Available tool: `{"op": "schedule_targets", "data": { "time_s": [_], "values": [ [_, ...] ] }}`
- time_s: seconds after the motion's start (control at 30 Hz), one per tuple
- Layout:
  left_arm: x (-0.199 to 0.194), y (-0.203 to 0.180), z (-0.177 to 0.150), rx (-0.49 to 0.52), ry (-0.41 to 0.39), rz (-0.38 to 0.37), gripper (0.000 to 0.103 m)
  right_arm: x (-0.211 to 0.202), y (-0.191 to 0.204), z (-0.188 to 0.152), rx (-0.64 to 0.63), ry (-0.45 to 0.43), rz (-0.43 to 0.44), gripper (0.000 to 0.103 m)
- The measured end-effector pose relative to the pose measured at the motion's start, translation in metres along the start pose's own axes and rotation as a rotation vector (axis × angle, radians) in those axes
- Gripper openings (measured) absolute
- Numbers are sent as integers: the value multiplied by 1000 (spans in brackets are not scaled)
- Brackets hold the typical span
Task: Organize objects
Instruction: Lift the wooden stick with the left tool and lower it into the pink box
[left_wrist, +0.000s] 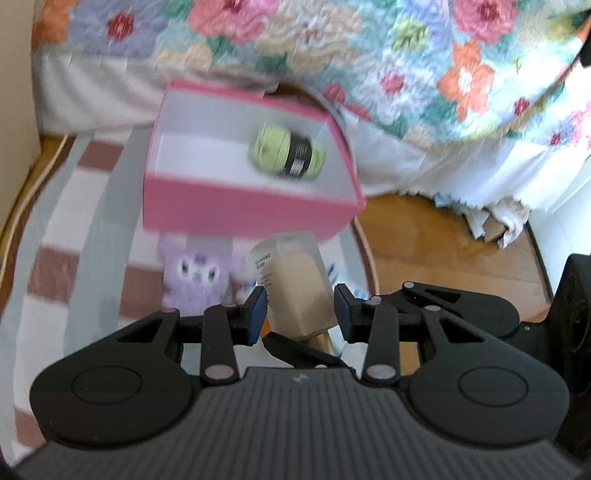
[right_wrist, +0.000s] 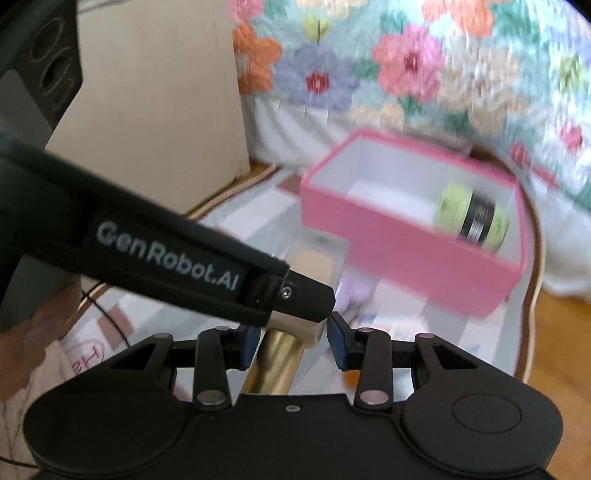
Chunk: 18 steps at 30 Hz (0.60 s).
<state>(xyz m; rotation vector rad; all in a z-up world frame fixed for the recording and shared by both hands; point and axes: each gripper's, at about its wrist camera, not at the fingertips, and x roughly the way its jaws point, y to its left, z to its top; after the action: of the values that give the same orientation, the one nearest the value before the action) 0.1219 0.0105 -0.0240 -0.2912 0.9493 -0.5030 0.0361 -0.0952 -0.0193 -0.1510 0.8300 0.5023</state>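
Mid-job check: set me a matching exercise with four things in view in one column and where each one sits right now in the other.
Things:
1. green yarn ball with black label
2. purple plush toy
3. beige bottle with gold cap
4. pink cardboard box

Places:
A. between the jaws of the left gripper and the right gripper
B. open and lidless, beside the floral quilt
C. inside the box
D. on the striped cloth, on the near side of the box

Pairs: 1-C, 2-D, 3-A, 4-B
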Motion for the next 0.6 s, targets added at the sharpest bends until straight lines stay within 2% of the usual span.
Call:
{"op": "schedule_targets", "data": {
  "time_s": [0.27,0.43,0.6],
  "values": [
    [16,-8,89,6,-41,13,38,1,-36,75,-46,-39,-30,45],
    [56,3,134,-28,-36,38,38,37,-69,116,-59,-6,-53,44],
    [108,31,160,-99,3,23,38,84,-113,132,7,29,-20,44]
  ]
}}
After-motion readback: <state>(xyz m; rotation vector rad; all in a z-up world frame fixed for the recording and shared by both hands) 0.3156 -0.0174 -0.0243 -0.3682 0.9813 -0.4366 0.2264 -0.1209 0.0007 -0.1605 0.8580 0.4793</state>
